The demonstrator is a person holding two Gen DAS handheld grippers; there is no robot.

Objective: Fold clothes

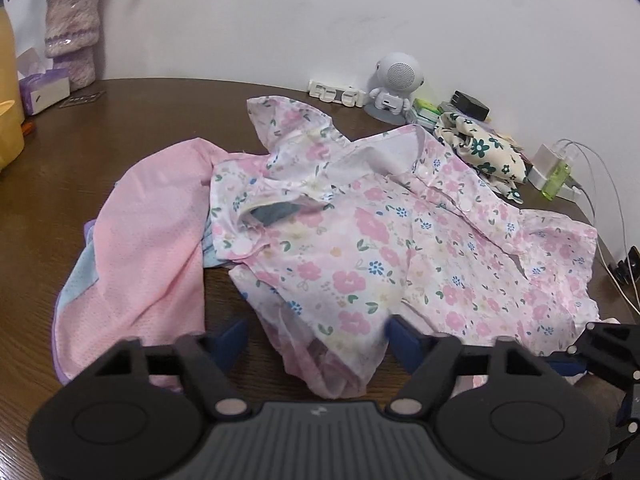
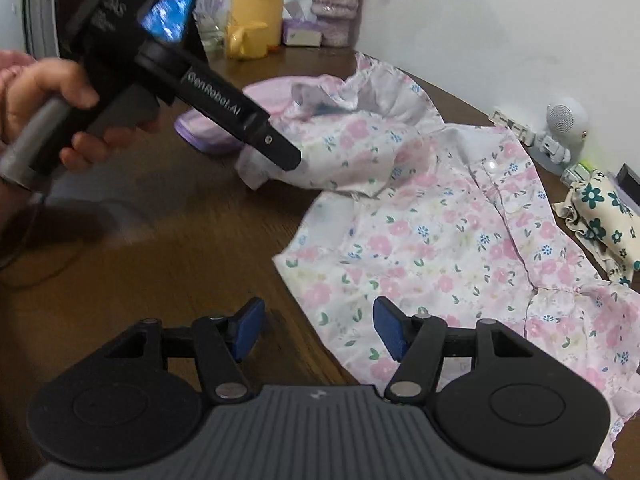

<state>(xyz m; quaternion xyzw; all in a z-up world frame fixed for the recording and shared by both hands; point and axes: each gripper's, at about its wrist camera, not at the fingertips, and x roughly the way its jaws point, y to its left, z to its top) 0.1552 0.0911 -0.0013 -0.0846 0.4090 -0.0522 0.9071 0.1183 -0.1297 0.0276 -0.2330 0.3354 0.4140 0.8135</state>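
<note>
A pink floral dress (image 1: 400,240) lies spread and rumpled on the brown table; it also shows in the right wrist view (image 2: 440,232). My left gripper (image 1: 316,340) is open, its blue pads either side of the dress's near hem. In the right wrist view the left gripper (image 2: 276,156) hangs over the dress's left sleeve. My right gripper (image 2: 316,326) is open at the dress's near edge, its right pad (image 2: 390,328) over the fabric. A plain pink garment (image 1: 152,248) lies to the left, partly under the dress.
The brown table (image 1: 120,140) carries a cream floral cloth (image 1: 480,152), a white robot speaker (image 1: 394,84), a power strip (image 1: 336,94), chargers with cables (image 1: 556,172), a tissue box (image 1: 44,88), a fuzzy vase (image 1: 72,32) and a yellow bottle (image 2: 254,8). A white wall stands behind.
</note>
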